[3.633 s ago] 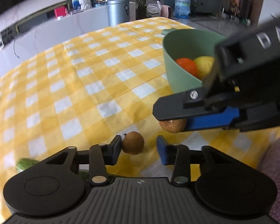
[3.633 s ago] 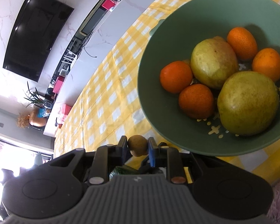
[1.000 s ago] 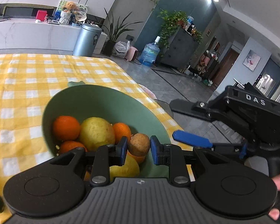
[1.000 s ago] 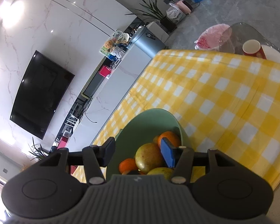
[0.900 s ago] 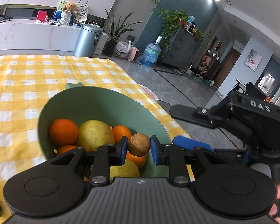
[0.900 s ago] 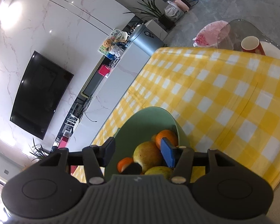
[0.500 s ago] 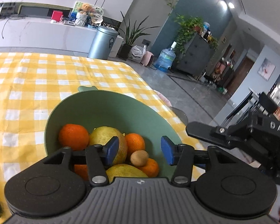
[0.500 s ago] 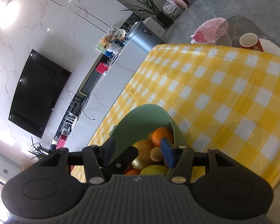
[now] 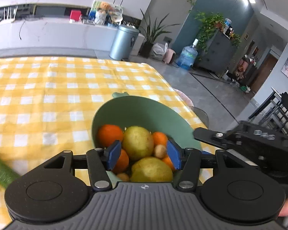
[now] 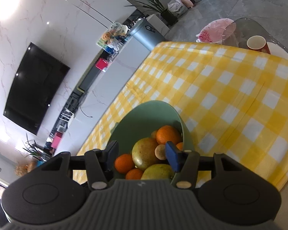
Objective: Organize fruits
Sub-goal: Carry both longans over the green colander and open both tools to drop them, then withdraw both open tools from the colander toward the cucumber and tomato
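Now my left gripper [image 9: 143, 154] hangs over the green bowl [image 9: 144, 111] low in the middle of the frame, its jaws opening with nothing pinched. The little brown fruit [image 9: 160, 151] lies in the bowl among oranges [image 9: 109, 135] and pears [image 9: 137, 142]. My right gripper [image 10: 142, 156] hangs over the bowl too, jaws spread and empty.
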Demonstrator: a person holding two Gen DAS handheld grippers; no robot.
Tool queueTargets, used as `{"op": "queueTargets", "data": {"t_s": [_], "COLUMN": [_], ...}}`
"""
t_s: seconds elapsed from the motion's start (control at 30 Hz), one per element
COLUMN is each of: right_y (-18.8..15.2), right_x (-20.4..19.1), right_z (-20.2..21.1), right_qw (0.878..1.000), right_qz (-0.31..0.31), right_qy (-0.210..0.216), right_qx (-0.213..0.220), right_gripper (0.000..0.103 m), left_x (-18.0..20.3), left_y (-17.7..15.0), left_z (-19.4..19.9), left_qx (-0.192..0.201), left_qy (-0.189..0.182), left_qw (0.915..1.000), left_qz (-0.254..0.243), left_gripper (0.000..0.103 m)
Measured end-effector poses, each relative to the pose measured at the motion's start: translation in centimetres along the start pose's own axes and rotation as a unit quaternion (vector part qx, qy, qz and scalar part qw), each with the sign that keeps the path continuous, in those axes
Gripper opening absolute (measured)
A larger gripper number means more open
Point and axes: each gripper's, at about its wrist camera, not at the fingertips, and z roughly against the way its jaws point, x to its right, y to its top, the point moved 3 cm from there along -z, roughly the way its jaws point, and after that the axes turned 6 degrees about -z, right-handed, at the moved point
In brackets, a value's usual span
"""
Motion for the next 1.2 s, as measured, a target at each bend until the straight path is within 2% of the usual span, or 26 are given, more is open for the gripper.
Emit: {"op": "queueTargets", "data": {"t_s": [0.1, 0.2, 0.37, 0.43, 0.53, 0.63, 0.73, 0.83, 0.9, 0.97, 1.1, 1.2], "right_y": [-0.6, -0.9, -1.8, -2.3, -3.3, -4.5, -6.2, -8.9, -11.1, -13.3, -15.7, -17.1], "right_x": [-0.6, -1.4, -4.1, -4.9, -5.9, -7.1, -8.6, -10.0, -10.5, -10.8, -10.3, -9.9], "right_z": [-0.5, -0.5, 0.0, -0.1, -0.1, -0.1, -0.1, -0.2, -0.7, -1.7, -4.6, -6.3], "right_qw": [1.000, 1.000, 0.998, 0.997, 0.996, 0.992, 0.983, 0.967, 0.952, 0.939, 0.934, 0.931], "right_qz": [0.006, 0.016, 0.058, 0.065, 0.073, 0.109, 0.166, 0.229, 0.269, 0.298, 0.284, 0.283], "right_qy": [-0.006, 0.005, 0.017, 0.020, 0.026, 0.001, -0.032, -0.033, -0.033, -0.046, -0.055, -0.083], "right_qx": [-0.012, -0.011, -0.017, -0.027, -0.044, -0.056, -0.073, -0.106, -0.141, -0.167, -0.209, -0.217], "right_gripper": [0.053, 0.054, 0.061, 0.063, 0.068, 0.073, 0.075, 0.073, 0.067, 0.057, 0.051, 0.051], "left_x": [-0.5, -0.9, -1.3, -1.3, -1.5, -2.3, -3.7, -6.0, -7.8, -9.3, -12.1, -13.8], "left_y": [0.2, 0.4, 0.2, -0.2, -0.9, -1.4, -2.1, -3.1, -3.9, -4.7, -5.8, -6.4], "left_z": [2.2, 4.1, 7.4, 8.9, 10.8, 12.6, 14.2, 14.9, 15.2, 15.3, 15.3, 15.1], "left_qx": [-0.002, -0.004, -0.032, -0.028, -0.020, -0.017, -0.017, -0.023, -0.032, -0.035, -0.036, -0.031], "left_qy": [-0.018, 0.010, 0.060, 0.075, 0.077, 0.079, 0.089, 0.120, 0.146, 0.158, 0.153, 0.151], "left_qw": [0.9997, 0.9999, 0.9977, 0.9968, 0.9968, 0.9966, 0.9956, 0.9907, 0.9855, 0.9828, 0.9807, 0.9788], "left_qz": [0.013, 0.010, 0.005, 0.004, 0.008, 0.018, 0.024, 0.060, 0.079, 0.088, 0.117, 0.134], "left_gripper": [0.066, 0.067, 0.067, 0.067, 0.067, 0.067, 0.068, 0.068, 0.068, 0.068, 0.068, 0.068]}}
